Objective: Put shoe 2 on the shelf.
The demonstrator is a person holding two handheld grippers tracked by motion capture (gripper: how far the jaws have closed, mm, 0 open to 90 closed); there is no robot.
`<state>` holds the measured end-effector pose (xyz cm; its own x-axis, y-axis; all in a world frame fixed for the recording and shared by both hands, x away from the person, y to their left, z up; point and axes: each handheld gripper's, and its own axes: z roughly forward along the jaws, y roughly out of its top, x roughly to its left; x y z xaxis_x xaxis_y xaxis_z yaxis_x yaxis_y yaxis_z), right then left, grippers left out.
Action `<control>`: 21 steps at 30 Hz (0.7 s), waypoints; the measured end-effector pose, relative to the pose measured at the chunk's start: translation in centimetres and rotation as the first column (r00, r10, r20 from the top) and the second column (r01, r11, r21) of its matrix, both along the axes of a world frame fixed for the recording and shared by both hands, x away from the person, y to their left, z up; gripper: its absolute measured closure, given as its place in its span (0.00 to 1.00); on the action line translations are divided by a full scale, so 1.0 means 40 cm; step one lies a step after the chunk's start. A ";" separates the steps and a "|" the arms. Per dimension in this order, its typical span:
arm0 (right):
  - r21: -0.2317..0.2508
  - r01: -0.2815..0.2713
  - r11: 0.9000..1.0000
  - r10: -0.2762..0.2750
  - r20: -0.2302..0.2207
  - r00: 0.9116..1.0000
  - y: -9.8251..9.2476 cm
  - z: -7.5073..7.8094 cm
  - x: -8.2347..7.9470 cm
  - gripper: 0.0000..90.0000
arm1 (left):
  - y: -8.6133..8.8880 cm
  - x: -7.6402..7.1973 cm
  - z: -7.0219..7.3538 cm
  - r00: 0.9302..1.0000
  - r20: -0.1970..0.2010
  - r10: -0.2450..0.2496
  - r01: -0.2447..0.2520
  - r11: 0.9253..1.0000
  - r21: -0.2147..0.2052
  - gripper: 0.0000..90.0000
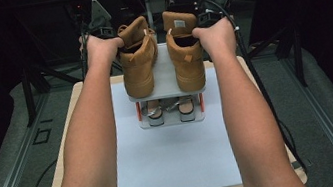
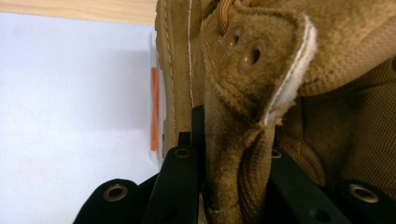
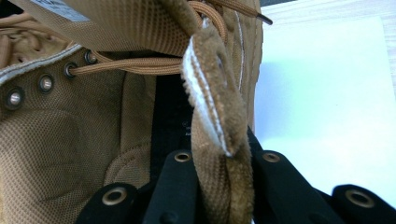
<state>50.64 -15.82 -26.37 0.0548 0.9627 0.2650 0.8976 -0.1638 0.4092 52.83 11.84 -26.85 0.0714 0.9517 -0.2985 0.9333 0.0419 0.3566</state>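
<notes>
Two tan suede high-top boots stand side by side on the top shelf of a small grey shoe rack. My left gripper is shut on the collar of the left boot; in the left gripper view the black jaws pinch the folded suede collar near the eyelets. My right gripper is shut on the collar of the right boot; in the right gripper view the jaws clamp the padded collar edge beside the laces.
The rack stands on a white mat over a wooden tabletop. A pair of sandals sits on the rack's lower shelf between orange posts. Dark frame legs rise at both sides; a cable trails along the right.
</notes>
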 end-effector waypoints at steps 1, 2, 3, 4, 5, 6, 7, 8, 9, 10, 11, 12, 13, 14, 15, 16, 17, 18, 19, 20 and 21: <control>0.004 0.004 1.000 -0.004 -0.001 1.000 0.005 -0.003 0.002 0.94 | -0.001 0.002 -0.001 1.000 -0.001 -0.003 0.003 1.000 0.000 0.93; 0.000 -0.002 1.000 0.002 -0.004 1.000 0.006 -0.005 0.003 0.94 | -0.004 0.004 -0.002 1.000 -0.002 -0.001 0.001 1.000 -0.002 0.93; 0.000 -0.001 1.000 0.001 -0.006 1.000 0.008 -0.007 0.006 0.94 | -0.006 0.005 -0.003 1.000 0.006 0.007 -0.007 1.000 -0.006 0.93; 0.004 -0.005 1.000 0.005 -0.004 1.000 0.008 -0.010 0.008 0.94 | -0.011 0.005 -0.004 1.000 0.009 0.009 -0.009 1.000 -0.002 0.93; 0.010 -0.002 1.000 0.002 -0.006 1.000 0.008 -0.012 0.011 0.94 | -0.013 0.005 -0.004 1.000 0.018 0.014 -0.014 1.000 -0.005 0.93; 0.012 0.002 1.000 -0.002 -0.003 1.000 0.008 -0.014 0.013 0.94 | -0.015 0.005 -0.007 1.000 0.017 0.019 -0.018 1.000 -0.007 0.92; 0.009 0.002 1.000 -0.002 -0.006 1.000 0.007 -0.015 0.015 0.94 | -0.015 0.006 -0.009 0.999 0.020 0.025 -0.024 1.000 -0.014 0.92; 0.009 0.003 1.000 -0.003 -0.003 1.000 0.006 -0.016 0.016 0.94 | -0.015 0.007 -0.011 0.999 0.017 0.030 -0.029 0.999 -0.019 0.92; 0.010 0.012 1.000 -0.013 0.005 1.000 0.006 -0.017 0.017 0.94 | -0.014 0.008 -0.014 0.999 0.011 0.033 -0.032 0.999 -0.025 0.92; 0.012 0.017 1.000 -0.017 0.011 1.000 0.006 -0.018 0.019 0.93 | -0.013 0.009 -0.017 0.999 0.012 0.033 -0.033 0.999 -0.029 0.92; 0.015 0.014 1.000 -0.014 0.013 1.000 0.005 -0.019 0.020 0.93 | -0.014 0.009 -0.022 0.999 0.009 0.031 -0.031 0.999 -0.025 0.92; 0.014 0.017 1.000 -0.018 0.008 1.000 0.005 -0.020 0.021 0.93 | -0.016 0.010 -0.027 0.999 0.011 0.033 -0.033 0.999 -0.024 0.92; 0.016 0.012 1.000 -0.012 0.007 1.000 0.004 -0.023 0.023 0.93 | -0.018 0.010 -0.032 0.999 0.011 0.041 -0.041 0.999 -0.024 0.92; 0.018 0.015 1.000 -0.015 0.003 1.000 0.006 -0.025 0.024 0.93 | -0.022 0.010 -0.033 0.999 0.007 0.035 -0.035 0.999 -0.018 0.92; 0.017 0.015 1.000 -0.015 0.004 1.000 0.009 -0.028 0.026 0.93 | -0.026 0.010 -0.033 0.999 0.019 0.042 -0.042 0.999 -0.016 0.92; 0.015 0.010 1.000 -0.010 0.005 1.000 0.011 -0.030 0.027 0.93 | -0.028 0.010 -0.034 0.999 0.017 0.045 -0.045 0.999 -0.025 0.92; 0.014 0.007 1.000 -0.007 0.002 1.000 0.015 -0.033 0.028 0.93 | -0.030 0.010 -0.034 0.999 0.015 0.047 -0.047 0.998 -0.032 0.92; 0.017 0.007 1.000 -0.007 0.002 1.000 0.018 -0.035 0.030 0.93 | -0.031 0.010 -0.035 0.999 0.013 0.042 -0.042 0.999 -0.035 0.92; 0.019 0.003 1.000 -0.003 -0.006 1.000 0.019 -0.038 0.033 0.93 | -0.035 0.009 -0.035 0.999 0.015 0.047 -0.047 0.998 -0.030 0.92; 0.025 0.003 1.000 -0.003 -0.013 1.000 0.020 -0.039 0.036 0.93 | -0.039 0.009 -0.036 0.999 0.012 0.042 -0.041 0.999 -0.027 0.91; 0.031 0.002 1.000 -0.002 -0.011 1.000 0.022 -0.040 0.038 0.93 | -0.042 0.008 -0.038 0.999 0.012 0.040 -0.039 0.999 -0.025 0.91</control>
